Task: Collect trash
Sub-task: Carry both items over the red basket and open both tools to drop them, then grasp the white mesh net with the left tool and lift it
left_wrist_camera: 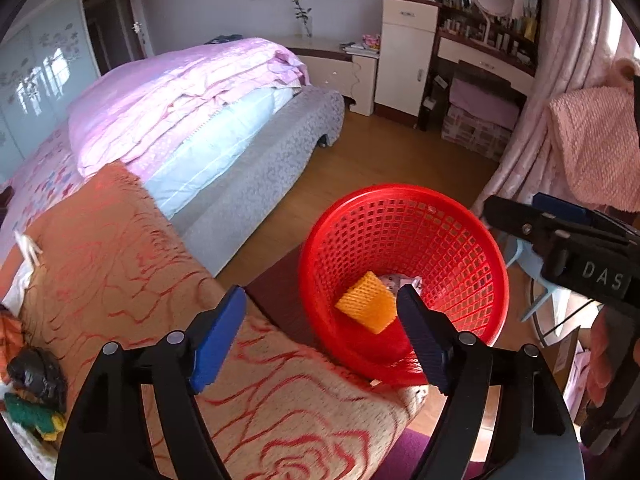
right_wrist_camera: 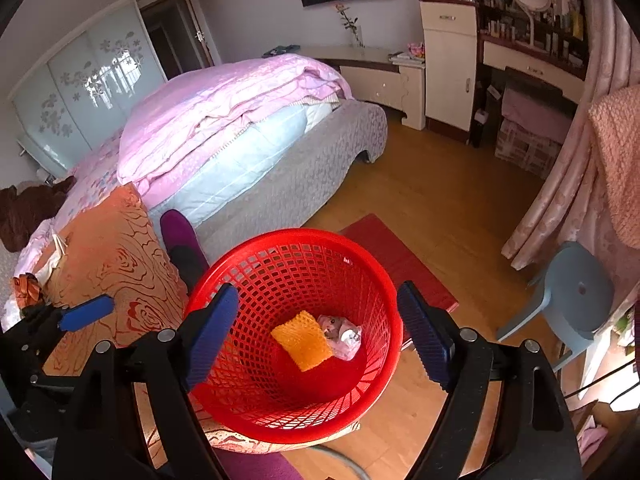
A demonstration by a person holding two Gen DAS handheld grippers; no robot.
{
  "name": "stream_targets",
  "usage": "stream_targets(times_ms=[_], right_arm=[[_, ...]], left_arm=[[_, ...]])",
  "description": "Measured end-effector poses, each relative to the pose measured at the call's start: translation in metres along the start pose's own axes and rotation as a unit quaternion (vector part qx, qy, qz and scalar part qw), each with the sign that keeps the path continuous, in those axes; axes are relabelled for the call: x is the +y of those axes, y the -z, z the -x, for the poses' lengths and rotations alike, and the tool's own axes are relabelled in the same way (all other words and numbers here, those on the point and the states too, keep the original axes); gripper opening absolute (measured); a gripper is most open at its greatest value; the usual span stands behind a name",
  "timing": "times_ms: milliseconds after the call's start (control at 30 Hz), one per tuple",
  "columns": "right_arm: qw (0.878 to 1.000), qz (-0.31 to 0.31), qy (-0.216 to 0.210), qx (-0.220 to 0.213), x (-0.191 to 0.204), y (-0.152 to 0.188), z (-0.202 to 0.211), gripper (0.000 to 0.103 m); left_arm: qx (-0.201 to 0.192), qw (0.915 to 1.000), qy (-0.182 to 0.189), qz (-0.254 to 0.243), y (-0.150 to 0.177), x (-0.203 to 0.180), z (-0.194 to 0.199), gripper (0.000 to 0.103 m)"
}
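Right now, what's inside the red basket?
Inside the red basket: an orange foam net and a crumpled pinkish wrapper beside it, both on the bottom. Anything beneath them is covered.

A bed (right_wrist_camera: 240, 132) with a pink quilt (right_wrist_camera: 224, 108) fills ten o'clock. A blue stool (right_wrist_camera: 576, 300) stands at three, a red mat (right_wrist_camera: 400, 256) centre, curtains (right_wrist_camera: 568, 184) at two, a cabinet (right_wrist_camera: 450, 64) at one.

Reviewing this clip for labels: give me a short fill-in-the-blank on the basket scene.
1. The basket is coloured ____.
2. The foam net in it is ____.
3. Both the left gripper and right gripper are ____, holding nothing.
4. The stool stands on the ____.

Missing: red; orange; open; floor
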State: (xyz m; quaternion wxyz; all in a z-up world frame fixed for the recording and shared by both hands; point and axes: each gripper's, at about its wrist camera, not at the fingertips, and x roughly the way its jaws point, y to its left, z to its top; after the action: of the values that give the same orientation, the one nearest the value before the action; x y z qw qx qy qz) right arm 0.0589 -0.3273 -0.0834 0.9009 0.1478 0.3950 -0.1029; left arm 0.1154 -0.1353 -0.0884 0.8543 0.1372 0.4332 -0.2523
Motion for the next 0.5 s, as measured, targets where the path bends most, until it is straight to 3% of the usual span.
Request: stream_targets(times_ms=[233, 500], right_arm=[[1.000, 0.020, -0.003, -0.017, 0.017, 0.003, 0.014, 0.079], [0.996, 0.073, -0.044, -0.027, 0.063, 0.016, 0.029, 0.079]], left_arm=[[-0.018, 0.9989, -0.022, 0.037, 0.012, 0.030, 0.028, 0.075], [-0.049, 0.9933, -0.064, 0.083, 0.039, 0.069, 0.076, 0.075]])
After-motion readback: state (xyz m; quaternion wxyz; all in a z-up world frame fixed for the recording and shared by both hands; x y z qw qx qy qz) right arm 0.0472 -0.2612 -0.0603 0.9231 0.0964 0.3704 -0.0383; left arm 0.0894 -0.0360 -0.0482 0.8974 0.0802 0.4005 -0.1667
